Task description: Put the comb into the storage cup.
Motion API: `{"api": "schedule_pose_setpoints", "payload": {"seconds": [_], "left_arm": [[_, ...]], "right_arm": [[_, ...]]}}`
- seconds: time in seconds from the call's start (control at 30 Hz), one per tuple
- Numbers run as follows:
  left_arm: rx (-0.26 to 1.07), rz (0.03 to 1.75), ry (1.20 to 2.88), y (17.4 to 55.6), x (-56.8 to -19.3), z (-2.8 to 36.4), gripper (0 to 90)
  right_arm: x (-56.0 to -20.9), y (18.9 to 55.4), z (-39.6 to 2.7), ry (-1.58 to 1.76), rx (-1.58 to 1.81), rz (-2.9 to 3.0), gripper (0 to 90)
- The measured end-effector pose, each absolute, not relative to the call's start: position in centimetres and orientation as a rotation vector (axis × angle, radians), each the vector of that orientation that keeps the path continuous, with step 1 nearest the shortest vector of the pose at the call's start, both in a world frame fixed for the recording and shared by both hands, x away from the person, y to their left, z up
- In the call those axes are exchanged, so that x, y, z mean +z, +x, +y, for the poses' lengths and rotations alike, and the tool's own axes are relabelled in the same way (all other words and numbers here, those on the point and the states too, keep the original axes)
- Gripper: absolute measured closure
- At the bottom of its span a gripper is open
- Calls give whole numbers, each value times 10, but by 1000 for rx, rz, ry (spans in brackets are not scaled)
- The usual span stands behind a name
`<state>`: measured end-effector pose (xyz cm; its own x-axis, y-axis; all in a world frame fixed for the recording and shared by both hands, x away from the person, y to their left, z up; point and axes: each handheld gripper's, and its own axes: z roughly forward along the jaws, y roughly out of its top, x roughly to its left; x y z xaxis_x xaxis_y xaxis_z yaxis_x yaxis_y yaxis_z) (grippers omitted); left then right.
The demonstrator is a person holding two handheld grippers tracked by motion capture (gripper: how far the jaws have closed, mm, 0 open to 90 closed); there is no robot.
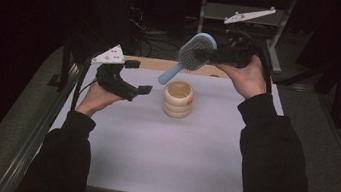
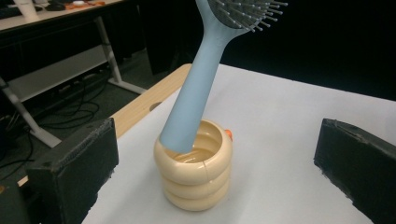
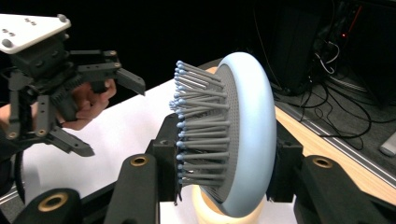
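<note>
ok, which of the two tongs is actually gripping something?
The right tongs, shut across the blue hairbrush's head above the cream ringed cup. The left tongs stand open beside the cup, nothing between them.

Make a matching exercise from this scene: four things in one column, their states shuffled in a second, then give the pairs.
Things
1. hairbrush
2. ringed cup
3. left gripper
4. right gripper

States
A. jaws wide open, nothing between them
B. stands upright on the white table
C. clamped at its head, handle pointing down at the cup's mouth
D. shut on the brush's head

Pairs: 1-C, 2-B, 3-A, 4-D
</note>
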<state>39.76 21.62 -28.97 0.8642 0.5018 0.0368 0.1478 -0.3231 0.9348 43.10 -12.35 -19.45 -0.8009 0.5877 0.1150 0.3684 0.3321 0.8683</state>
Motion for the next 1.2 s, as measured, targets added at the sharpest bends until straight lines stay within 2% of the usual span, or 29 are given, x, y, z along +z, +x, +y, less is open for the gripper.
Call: {"api": "schedule_pose_setpoints", "payload": {"seconds": [1.2], "left_arm": [[446, 658, 1777, 377, -327, 306, 0]], "right_arm": [[-212, 457, -128, 939, 1285, 2396, 554]]}}
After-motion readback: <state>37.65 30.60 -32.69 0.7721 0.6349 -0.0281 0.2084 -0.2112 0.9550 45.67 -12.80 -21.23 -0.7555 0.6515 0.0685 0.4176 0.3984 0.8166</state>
